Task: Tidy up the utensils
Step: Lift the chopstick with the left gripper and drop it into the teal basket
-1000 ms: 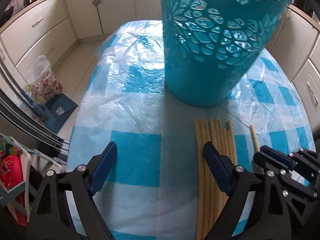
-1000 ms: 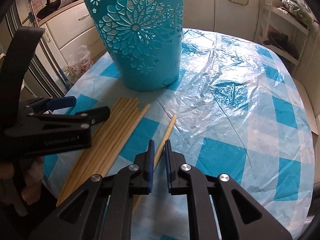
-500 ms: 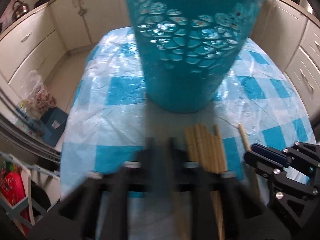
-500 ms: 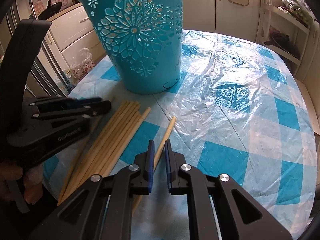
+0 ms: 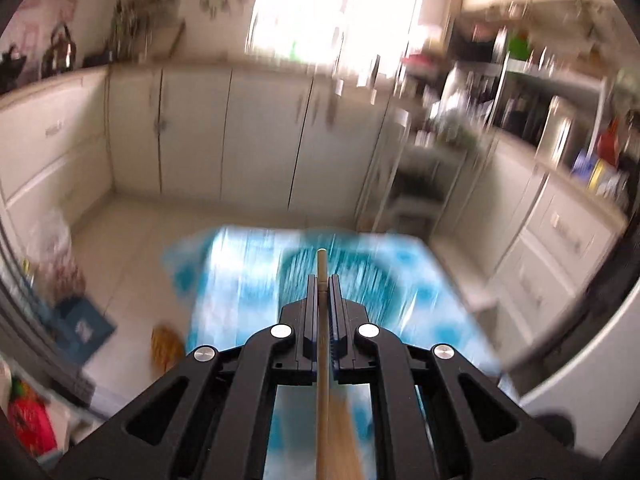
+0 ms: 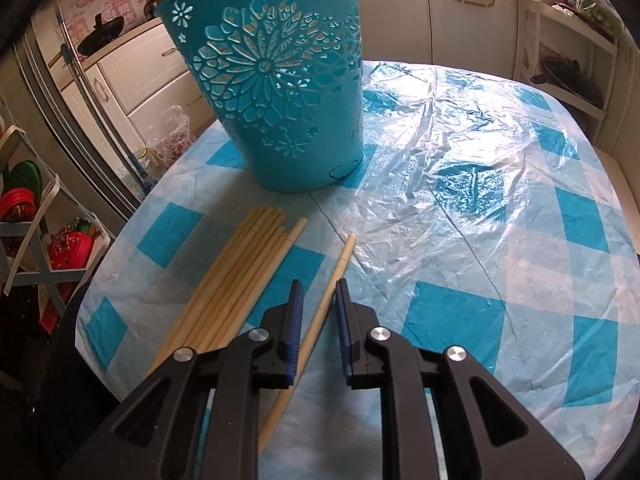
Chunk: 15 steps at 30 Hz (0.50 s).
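My left gripper (image 5: 322,280) is shut on one wooden chopstick (image 5: 321,380), held high over the table, its tip poking out past the fingertips. Far below, through motion blur, lies the teal cut-out basket (image 5: 360,276). In the right wrist view that basket (image 6: 280,100) stands upright on the blue-checked, plastic-covered table (image 6: 480,240). A bundle of several chopsticks (image 6: 240,280) lies in front of it. Low over the table, my right gripper (image 6: 318,292) has its jaws opening, with a single loose chopstick (image 6: 340,264) on the cloth between them, untouched by the pads.
The table's left edge runs close beside the bundle. Past it stand a white rack with red items (image 6: 24,200) and a plastic bag on the floor (image 6: 168,136). Cream kitchen cabinets (image 5: 240,140) ring the room.
My left gripper closed on a chopstick and rose high above the table, leaving the right wrist view. The right gripper's jaws have spread a little around the single chopstick.
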Each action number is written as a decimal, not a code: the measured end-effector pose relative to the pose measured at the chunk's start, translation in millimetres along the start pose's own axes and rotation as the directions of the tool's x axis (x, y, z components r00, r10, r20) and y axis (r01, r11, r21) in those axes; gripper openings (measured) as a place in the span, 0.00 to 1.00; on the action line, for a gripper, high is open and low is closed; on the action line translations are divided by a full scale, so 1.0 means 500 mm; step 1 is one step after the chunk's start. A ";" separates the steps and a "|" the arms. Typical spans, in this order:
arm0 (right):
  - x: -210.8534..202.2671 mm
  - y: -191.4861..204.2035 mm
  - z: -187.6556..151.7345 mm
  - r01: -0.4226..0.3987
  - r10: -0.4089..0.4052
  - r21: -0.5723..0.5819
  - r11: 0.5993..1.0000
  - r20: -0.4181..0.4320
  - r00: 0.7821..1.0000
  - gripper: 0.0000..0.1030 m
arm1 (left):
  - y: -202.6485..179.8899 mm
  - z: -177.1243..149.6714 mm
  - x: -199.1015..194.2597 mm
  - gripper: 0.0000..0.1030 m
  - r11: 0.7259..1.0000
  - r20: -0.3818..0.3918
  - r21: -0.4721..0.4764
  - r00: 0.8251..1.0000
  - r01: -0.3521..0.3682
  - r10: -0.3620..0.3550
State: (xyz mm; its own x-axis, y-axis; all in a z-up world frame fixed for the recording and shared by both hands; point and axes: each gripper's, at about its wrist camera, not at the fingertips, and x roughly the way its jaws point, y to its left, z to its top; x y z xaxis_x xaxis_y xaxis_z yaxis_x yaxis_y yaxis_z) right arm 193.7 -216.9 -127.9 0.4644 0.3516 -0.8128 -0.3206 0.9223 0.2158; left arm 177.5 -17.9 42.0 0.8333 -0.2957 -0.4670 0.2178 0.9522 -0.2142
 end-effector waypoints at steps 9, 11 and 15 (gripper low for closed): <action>0.000 0.000 -0.003 -0.008 0.008 -0.002 1.000 0.013 1.000 0.21 | -0.030 0.130 0.066 0.05 0.992 0.354 -0.128 0.934 -0.010 0.055; 0.000 0.000 -0.002 -0.006 0.006 -0.006 1.000 0.014 1.000 0.21 | -0.036 0.135 0.096 0.05 0.987 0.383 -0.154 0.919 -0.036 0.093; 0.001 0.001 -0.002 -0.004 0.005 -0.012 1.000 0.015 1.000 0.21 | -0.035 0.130 0.164 0.05 0.983 0.362 -0.168 0.923 -0.075 0.132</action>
State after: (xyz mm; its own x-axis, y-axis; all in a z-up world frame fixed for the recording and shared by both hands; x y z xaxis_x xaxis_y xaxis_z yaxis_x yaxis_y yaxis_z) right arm 192.9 -216.6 -128.8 0.4751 0.3581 -0.8038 -0.3322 0.9188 0.2130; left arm 274.9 -54.0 63.3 0.9817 -0.1192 -0.1483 0.0664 0.9451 -0.3200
